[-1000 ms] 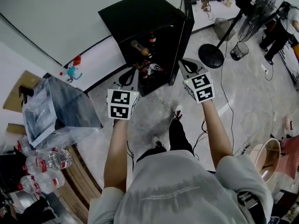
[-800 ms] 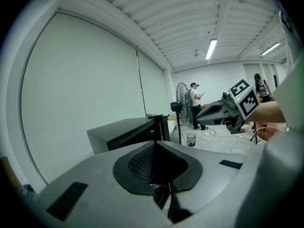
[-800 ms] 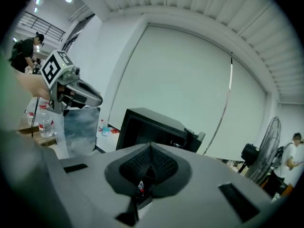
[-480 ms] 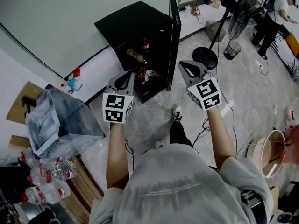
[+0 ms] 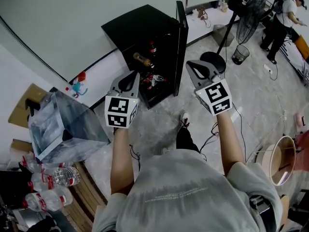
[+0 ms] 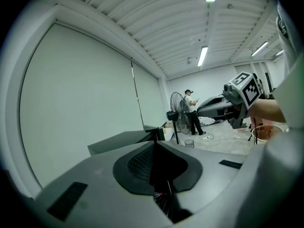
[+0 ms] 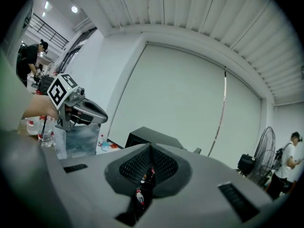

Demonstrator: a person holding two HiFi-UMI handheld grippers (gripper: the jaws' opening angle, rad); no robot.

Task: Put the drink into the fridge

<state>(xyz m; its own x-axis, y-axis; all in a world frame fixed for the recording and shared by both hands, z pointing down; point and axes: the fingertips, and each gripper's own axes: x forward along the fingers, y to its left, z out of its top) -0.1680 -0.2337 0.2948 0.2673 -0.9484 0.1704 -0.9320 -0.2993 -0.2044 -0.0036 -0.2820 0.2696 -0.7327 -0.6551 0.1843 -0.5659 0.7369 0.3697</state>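
Black fridge (image 5: 145,23): I see it against the wall ahead, with its door (image 5: 181,37) swung open to the right and the shelves showing.
Drinks: they are inside the fridge, and neither claw has one.
Brown bottle (image 5: 143,60): it lies on its side on a middle shelf, neck towards the open front; amber body, pale at the end.
Red-capped bottle (image 5: 152,48): it stands upright on the shelf above; dark body, red top.
Lower shelf: more bottles (image 5: 153,79) with red and white on them, too jumbled for me to count.
Left claw (image 6: 153,146): its jaws are closed together with only a thin slit between the pads, and nothing is in them. I hold it up in front of the fridge, apart from it.
Right claw (image 7: 151,148): its jaws are also pressed together and empty. Through the slit I can make out the fridge's bottles beyond. It is level with the left claw, near the door's edge.
Clear bag (image 5: 63,124): crinkled plastic, to my left.
Water bottles (image 5: 48,178): red-capped, lying below the bag.
Fan (image 5: 251,4): on a stand at the far right, with a person (image 5: 285,13) beside it.
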